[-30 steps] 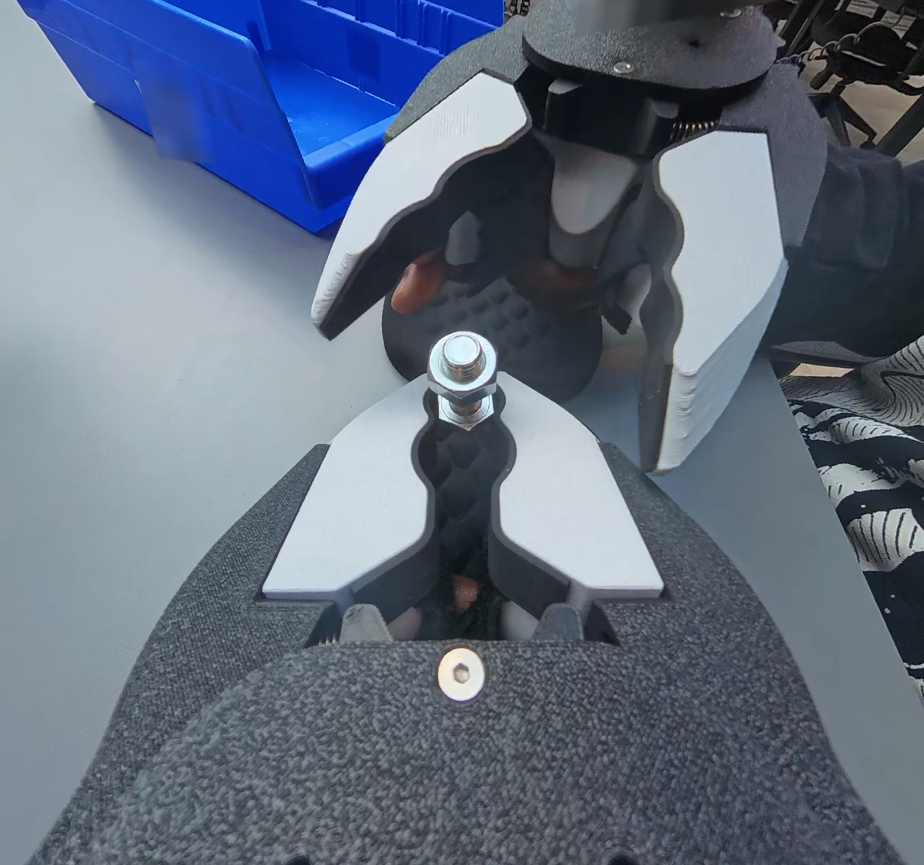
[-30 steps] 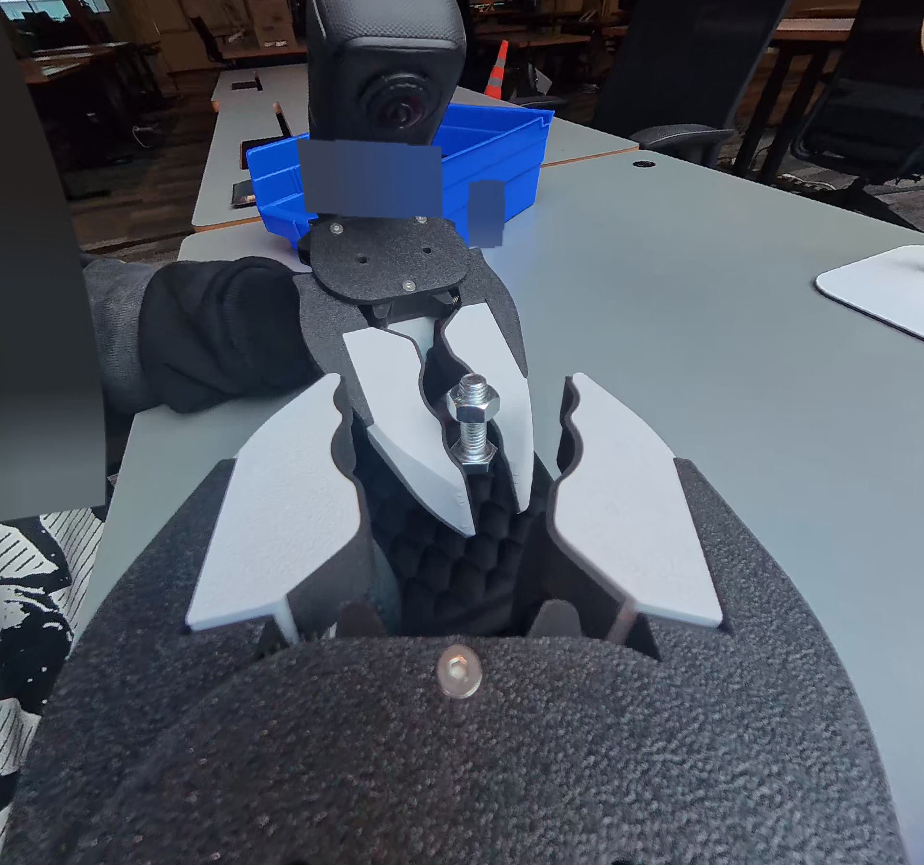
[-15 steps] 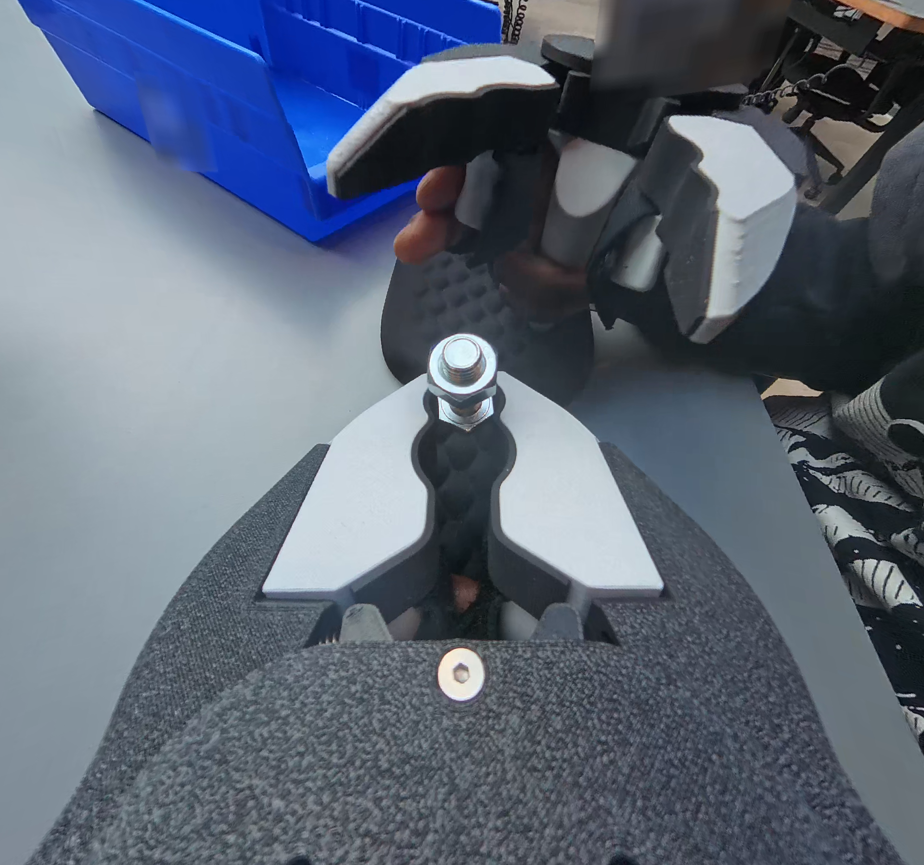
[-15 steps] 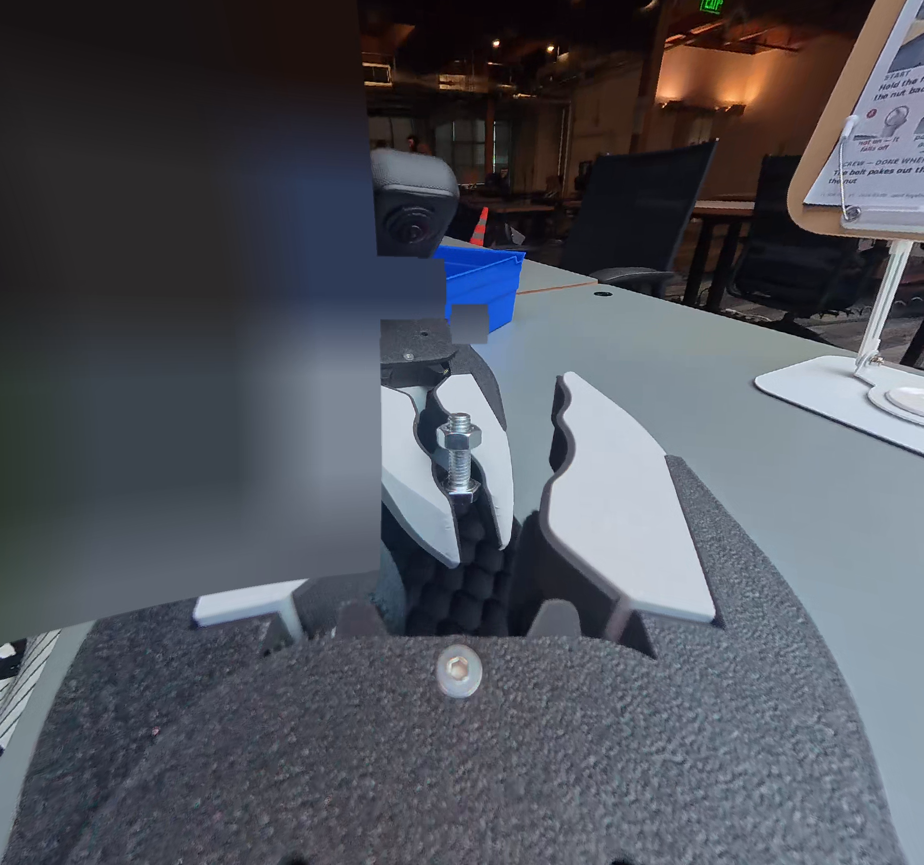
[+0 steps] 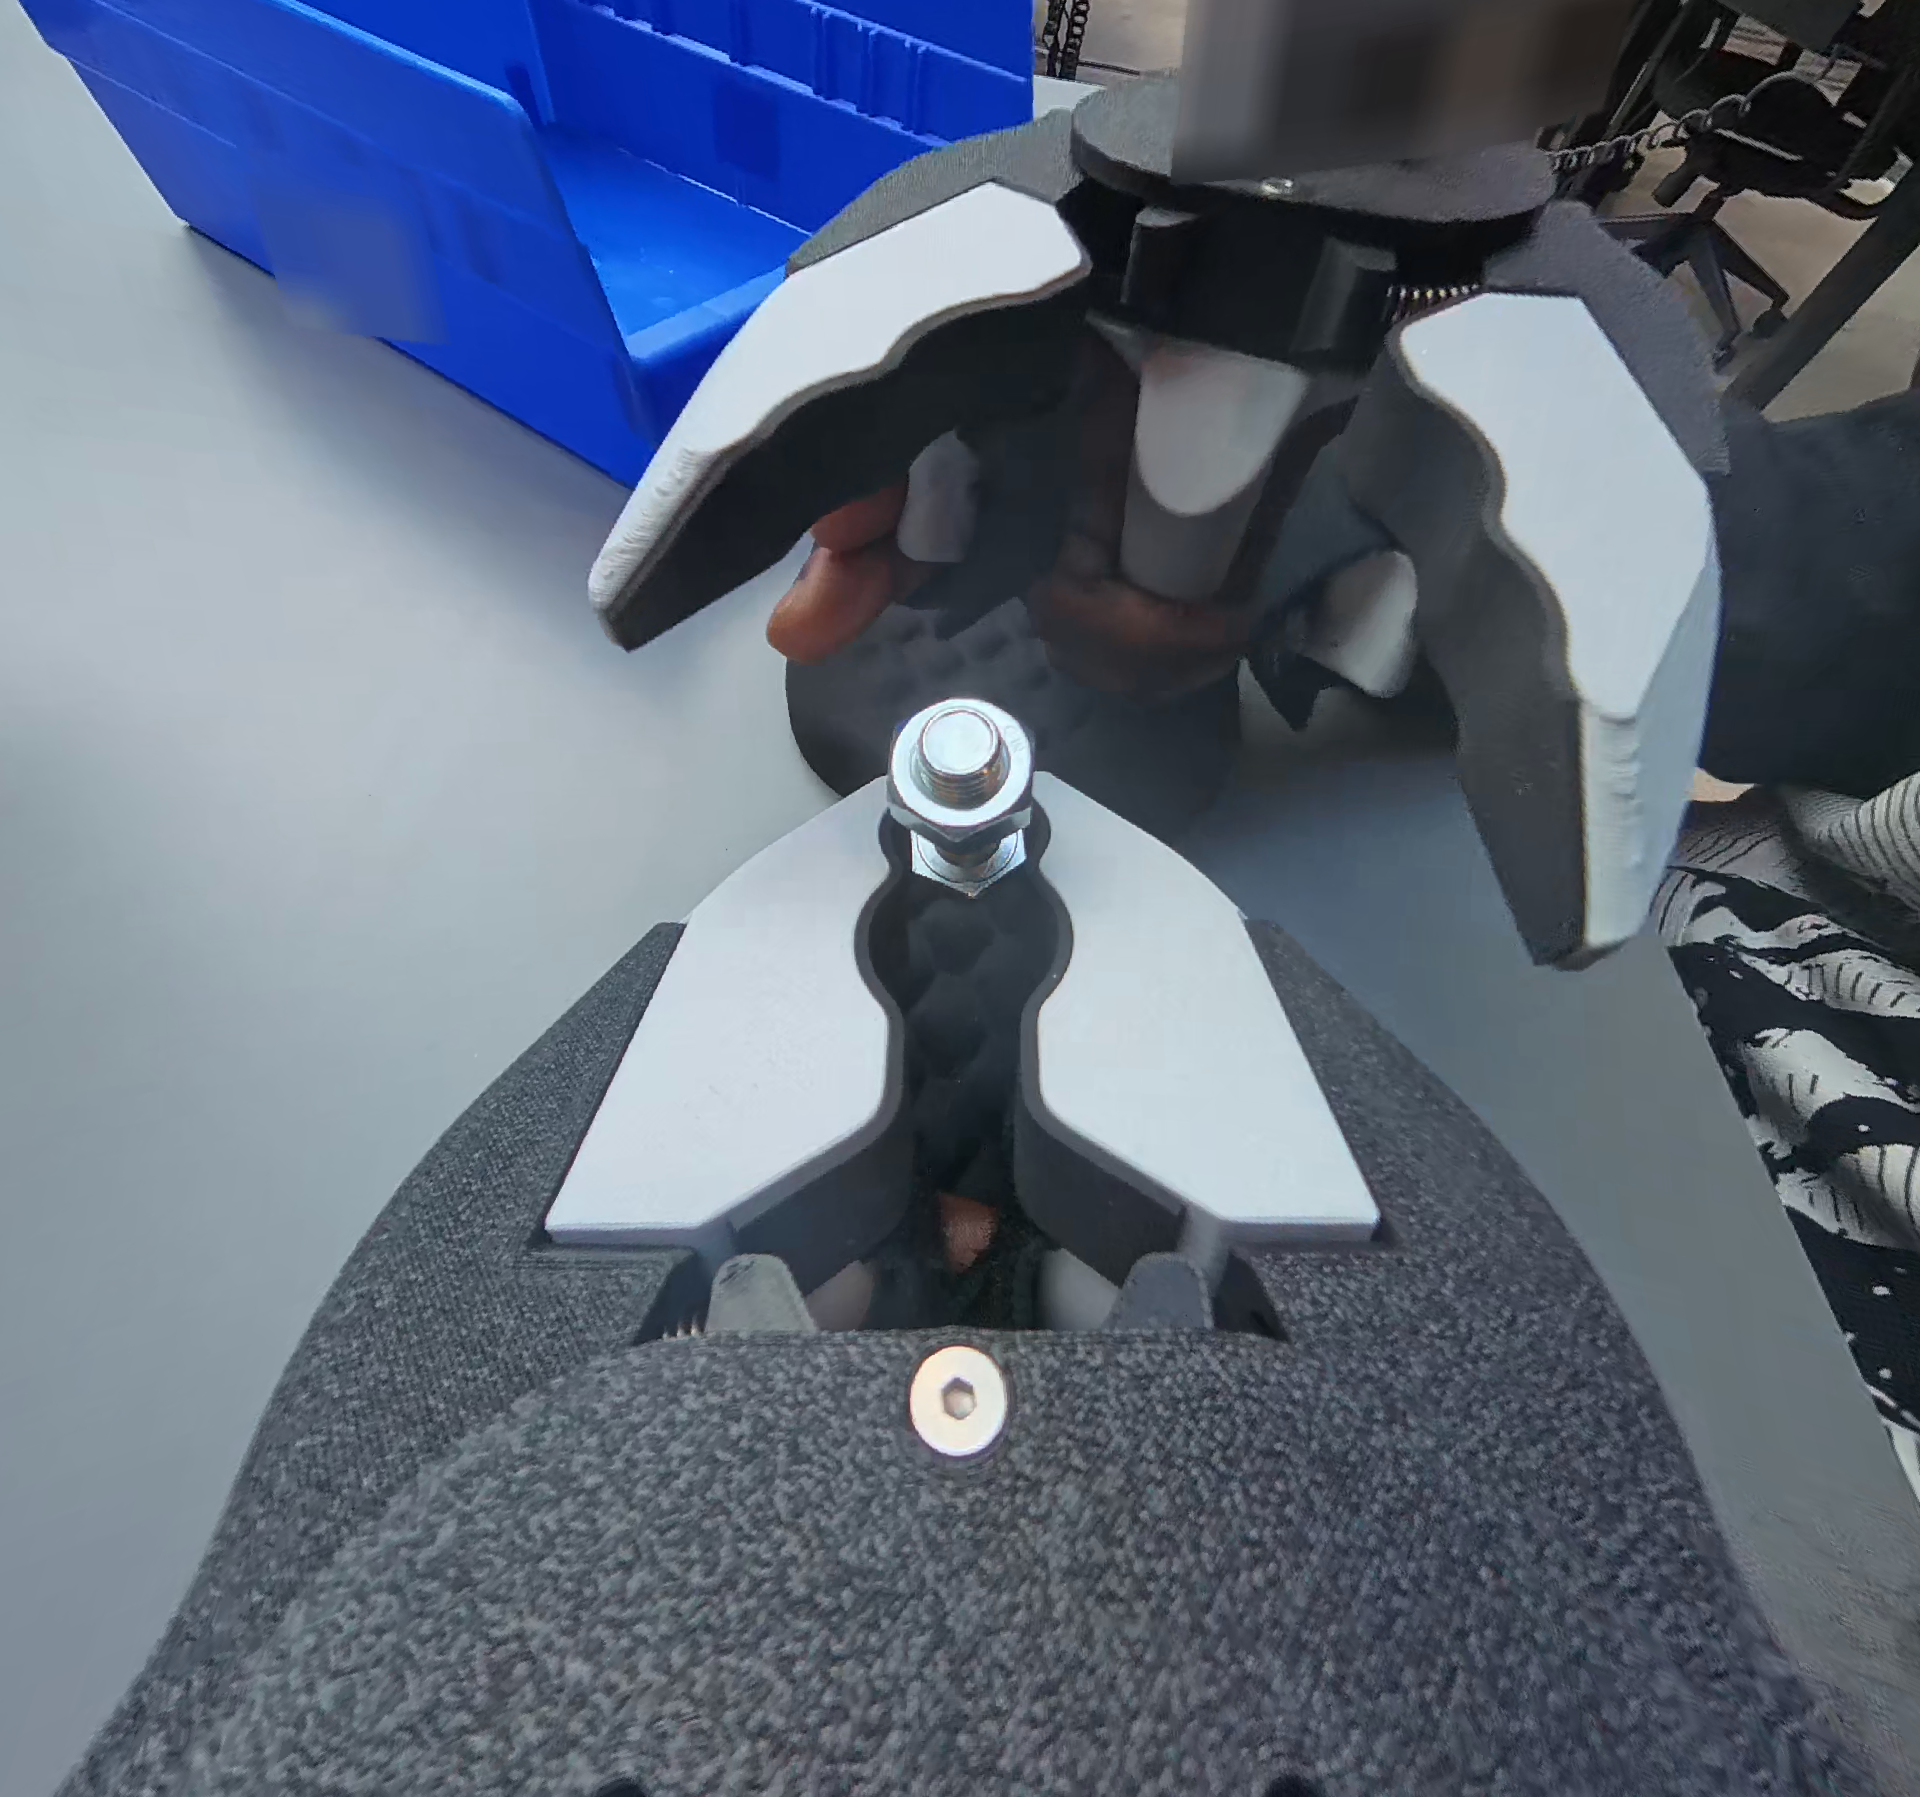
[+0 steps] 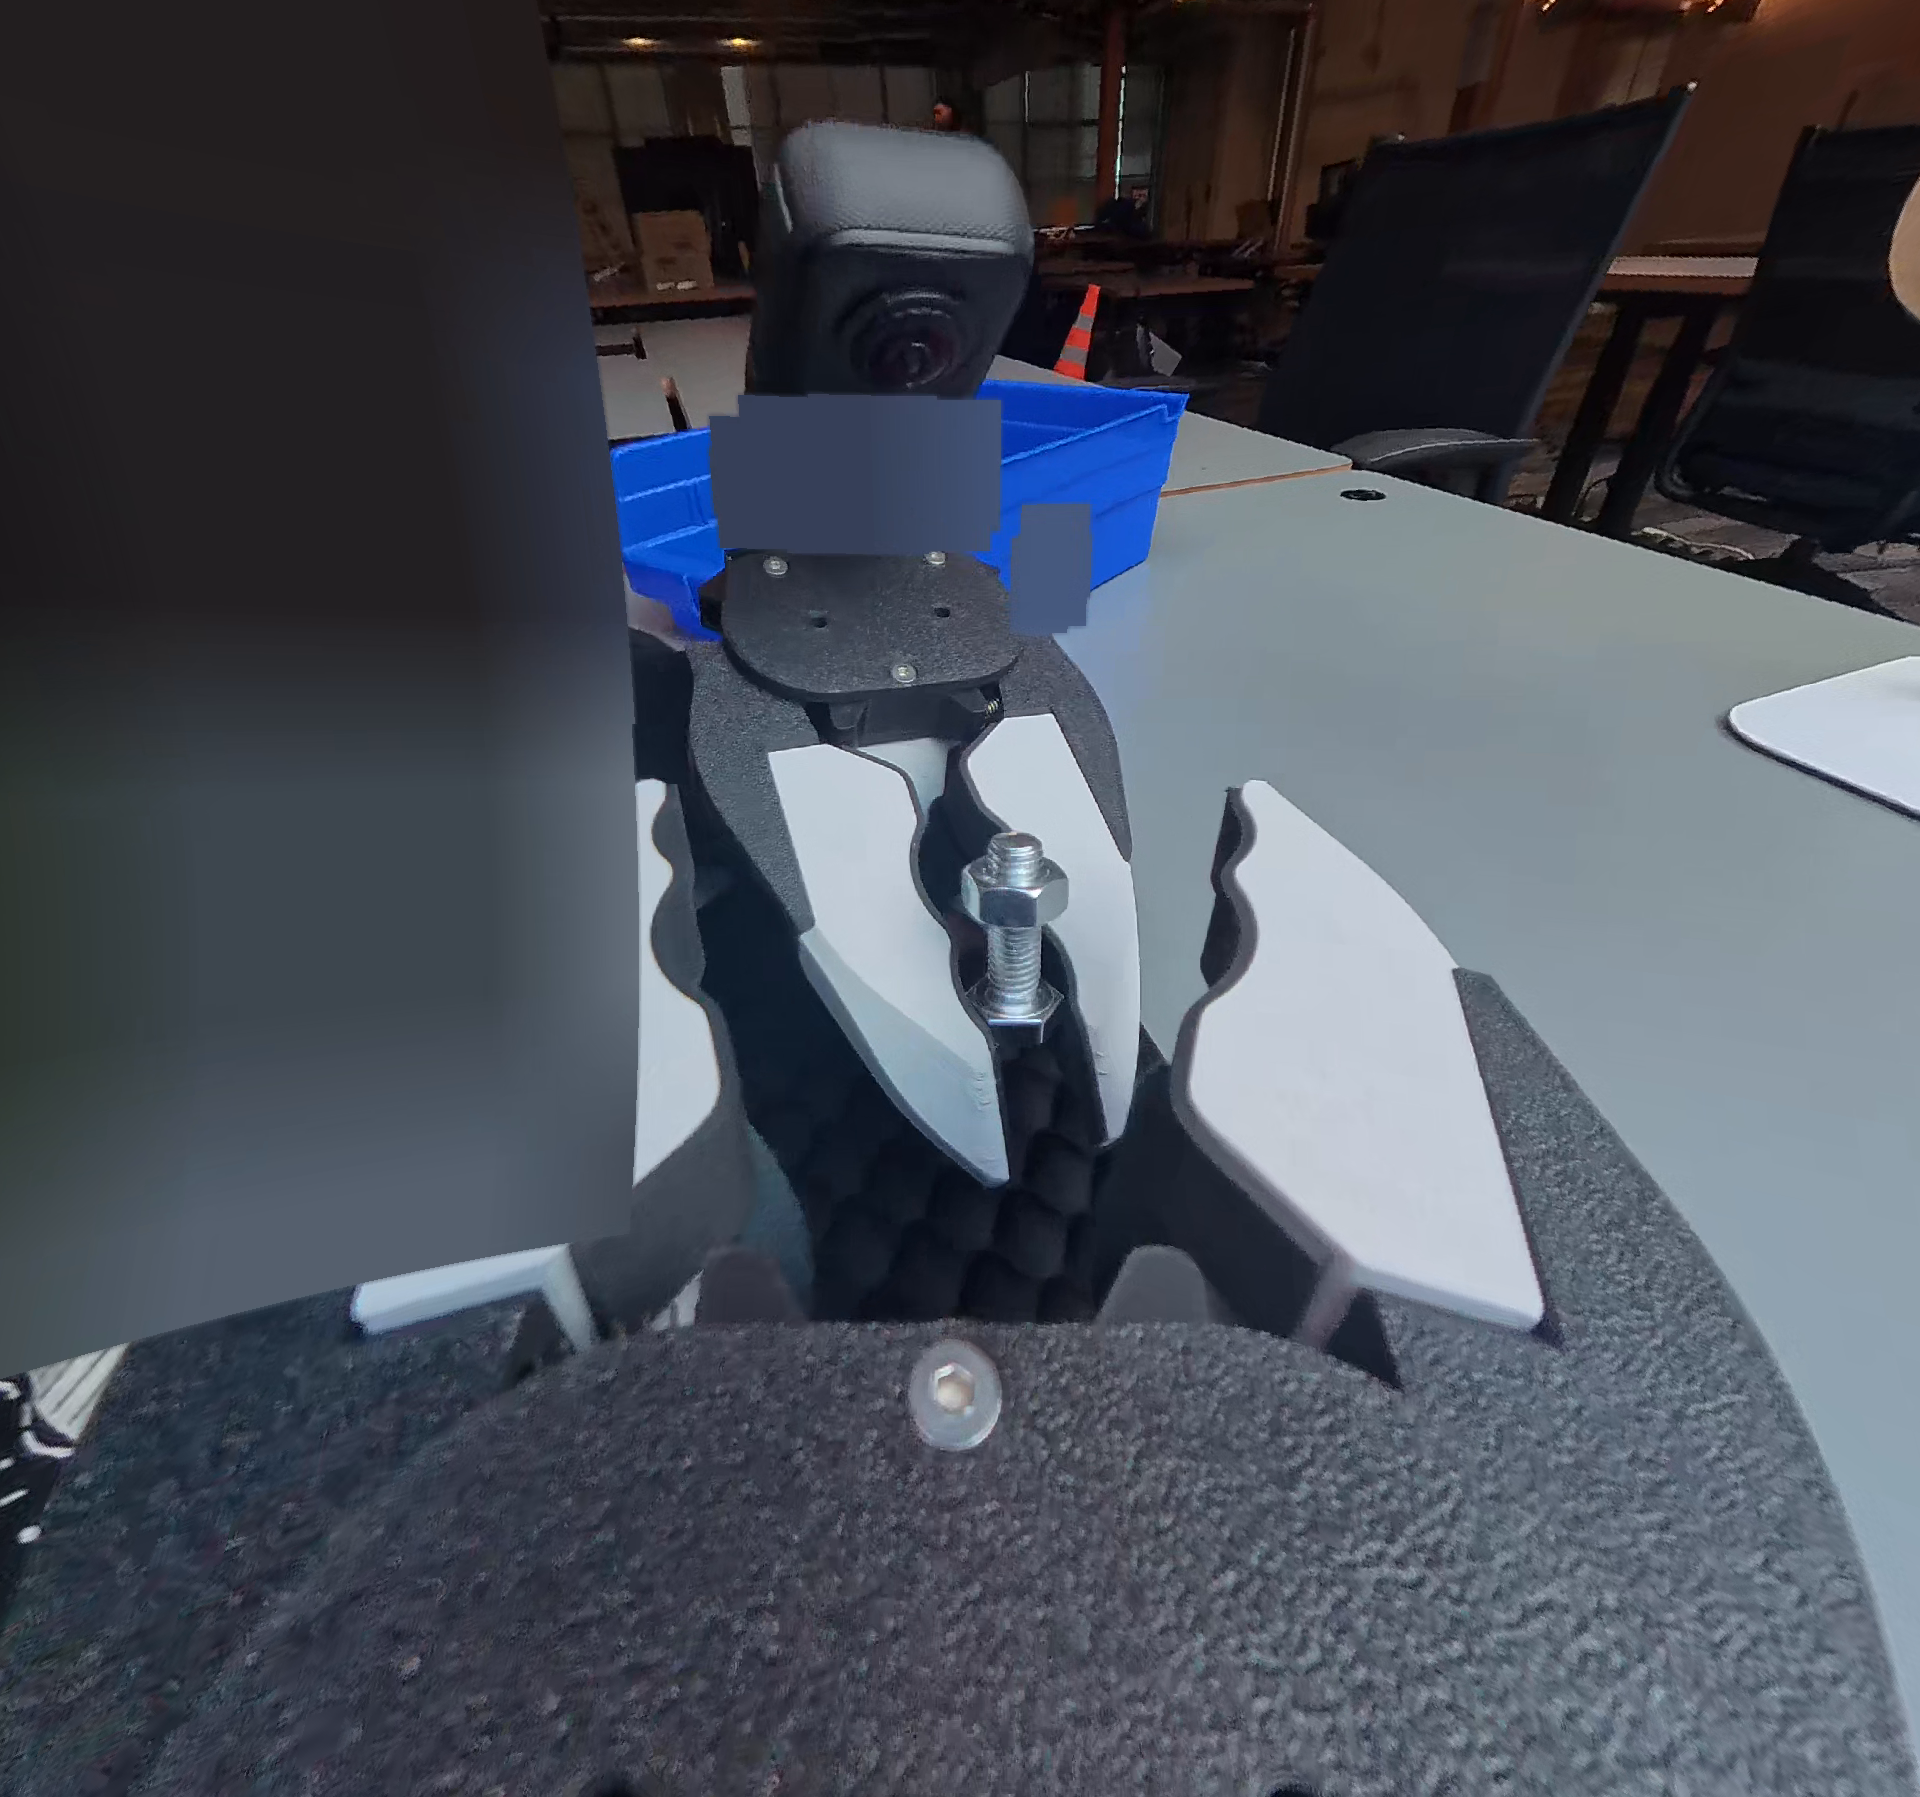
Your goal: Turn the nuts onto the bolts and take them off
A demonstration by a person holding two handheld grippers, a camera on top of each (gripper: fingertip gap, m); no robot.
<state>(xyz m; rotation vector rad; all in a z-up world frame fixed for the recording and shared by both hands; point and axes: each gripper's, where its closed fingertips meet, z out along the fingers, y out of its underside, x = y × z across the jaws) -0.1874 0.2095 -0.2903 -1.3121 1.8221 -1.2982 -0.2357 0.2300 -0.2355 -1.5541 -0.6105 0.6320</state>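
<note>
Over grey table (image 5: 312, 812), left jaws clamp bolt (image 5: 961, 812).

A plain grey table (image 5: 312, 812) carries the scene. A blue plastic bin (image 5: 520, 137) sits on it at the far side, open front showing. Over at the right edge, a flat white pad (image 6: 1839, 739) lies on the surface.

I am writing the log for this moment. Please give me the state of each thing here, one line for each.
left gripper: shut on the bolt's head end.
right gripper: open, empty.
bolt: upright, threaded end up.
nut: on the bolt near its top, a few threads above it.
blue bin: on the table, inside looks empty.
</note>
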